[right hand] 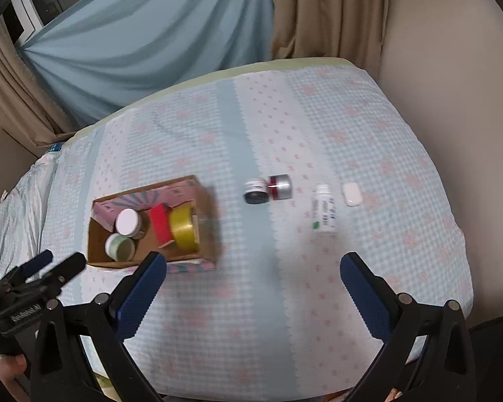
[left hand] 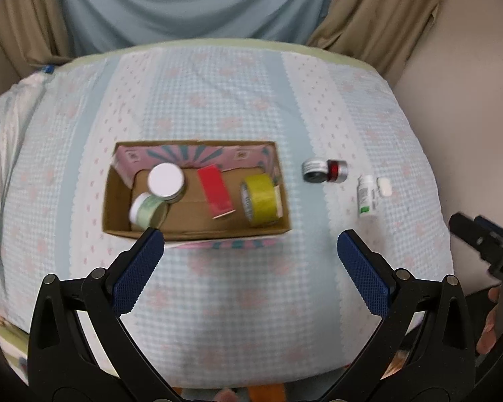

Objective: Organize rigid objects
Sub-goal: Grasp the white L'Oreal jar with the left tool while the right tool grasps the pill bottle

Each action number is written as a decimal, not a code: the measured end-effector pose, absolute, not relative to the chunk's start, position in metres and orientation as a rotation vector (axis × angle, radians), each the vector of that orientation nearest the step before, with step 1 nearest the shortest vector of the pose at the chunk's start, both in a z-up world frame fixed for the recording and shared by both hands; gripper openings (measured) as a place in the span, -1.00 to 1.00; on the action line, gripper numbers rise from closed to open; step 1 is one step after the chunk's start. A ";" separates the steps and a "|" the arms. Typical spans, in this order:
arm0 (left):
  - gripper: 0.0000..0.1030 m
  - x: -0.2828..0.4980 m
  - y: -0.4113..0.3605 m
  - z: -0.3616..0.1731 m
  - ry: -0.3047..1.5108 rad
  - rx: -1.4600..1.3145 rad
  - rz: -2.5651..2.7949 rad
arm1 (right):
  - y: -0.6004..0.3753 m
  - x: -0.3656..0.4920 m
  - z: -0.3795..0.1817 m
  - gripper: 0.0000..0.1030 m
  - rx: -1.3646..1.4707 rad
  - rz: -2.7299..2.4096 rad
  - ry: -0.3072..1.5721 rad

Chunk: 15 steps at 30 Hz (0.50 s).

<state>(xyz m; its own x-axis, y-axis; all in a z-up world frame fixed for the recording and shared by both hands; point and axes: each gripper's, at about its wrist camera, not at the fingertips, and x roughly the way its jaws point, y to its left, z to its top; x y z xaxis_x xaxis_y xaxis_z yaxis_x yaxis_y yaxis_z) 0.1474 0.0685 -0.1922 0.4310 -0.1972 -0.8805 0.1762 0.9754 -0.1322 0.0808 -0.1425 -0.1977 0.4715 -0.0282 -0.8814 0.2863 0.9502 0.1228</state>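
Observation:
A cardboard box [left hand: 117,197] [right hand: 206,207] lies on the quilted bed. Inside are a white-lidded jar [left hand: 166,179] [right hand: 128,221], a green jar [left hand: 147,209] [right hand: 119,246], a red box [left hand: 214,190] [right hand: 160,226] and a yellow tape roll [left hand: 261,199] [right hand: 182,229]. Right of it on the quilt lie a dark jar [left hand: 313,171] [right hand: 256,192], a red and silver jar [left hand: 337,171] [right hand: 280,186], a white bottle [left hand: 367,197] [right hand: 324,209] and a small white case [left hand: 384,186] [right hand: 352,194]. My left gripper [left hand: 250,244] is open above the box's near edge. My right gripper [right hand: 253,266] is open, short of the loose items.
The bed's [left hand: 218,100] far edge meets blue and tan curtains [left hand: 191,6]. A wall [right hand: 452,83] runs along the bed's right side. The right gripper shows at the right edge of the left wrist view [left hand: 486,244]; the left gripper shows at lower left of the right wrist view [right hand: 33,281].

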 end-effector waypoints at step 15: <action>0.99 0.179 -0.079 -0.231 1.176 -0.028 -0.166 | -0.275 0.091 -0.245 1.00 0.316 -0.039 1.102</action>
<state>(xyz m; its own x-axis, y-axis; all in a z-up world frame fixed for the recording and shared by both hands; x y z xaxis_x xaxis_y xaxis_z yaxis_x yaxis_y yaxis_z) 0.1792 -0.0792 -0.2308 0.3737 -0.1439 -0.9163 0.1146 0.9875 -0.1084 0.0914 -0.2753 -0.2453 0.4561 0.1248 -0.8811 0.1865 0.9547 0.2318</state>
